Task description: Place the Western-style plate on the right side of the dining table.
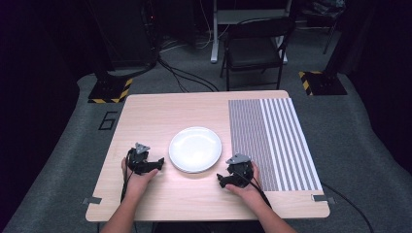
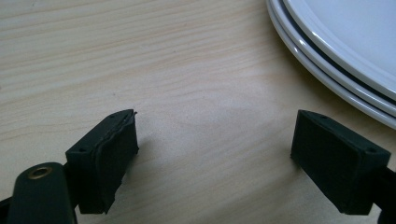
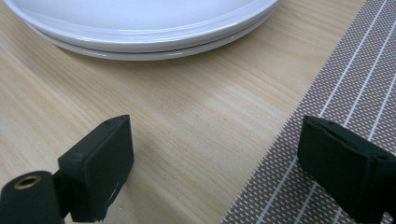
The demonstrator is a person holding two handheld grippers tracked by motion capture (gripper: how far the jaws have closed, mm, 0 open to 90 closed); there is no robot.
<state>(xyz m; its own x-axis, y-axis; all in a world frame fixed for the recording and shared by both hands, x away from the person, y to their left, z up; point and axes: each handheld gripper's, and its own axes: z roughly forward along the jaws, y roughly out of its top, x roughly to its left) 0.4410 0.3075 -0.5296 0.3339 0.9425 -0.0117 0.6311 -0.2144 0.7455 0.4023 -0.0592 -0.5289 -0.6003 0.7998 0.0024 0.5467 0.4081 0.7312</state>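
Jaws on both grippers stand wide apart w/ nothing between them, just bare wood. We've got the left gripper (image 1: 144, 162) resting low on the table (image 1: 160, 109), held in the left hand (image 1: 137, 178); the right gripper (image 1: 236, 174) sits likewise in the right hand (image 1: 248, 187).

In the left gripper view, the gap between our jaws (image 2: 215, 158) shows plain tabletop. The plates (image 2: 345, 51) lie ahead of and beyond the right-side jaw, near it but not touching. We count two white plates stacked, one rim over the other (a dark line of shadow parts the rims).

In the right gripper view, the gap (image 3: 215, 163) again shows wood only. The plate stack (image 3: 140, 28) sits straight ahead of the jaws, past the tips and apart from them. The striped placemat (image 3: 345, 88) runs under the right-side jaw; its edge falls inside the gap, toward that jaw. Whether that jaw touches the mat or hovers just over it we can't tell, prob. very close.

From the high view, plates (image 1: 195, 149) lie between the two grippers, left gripper just beside the stack's left rim, right gripper near its lower right rim. Mat (image 1: 272, 141) covers the table's right part, next to the right gripper. Both cables trail back along the forearms.
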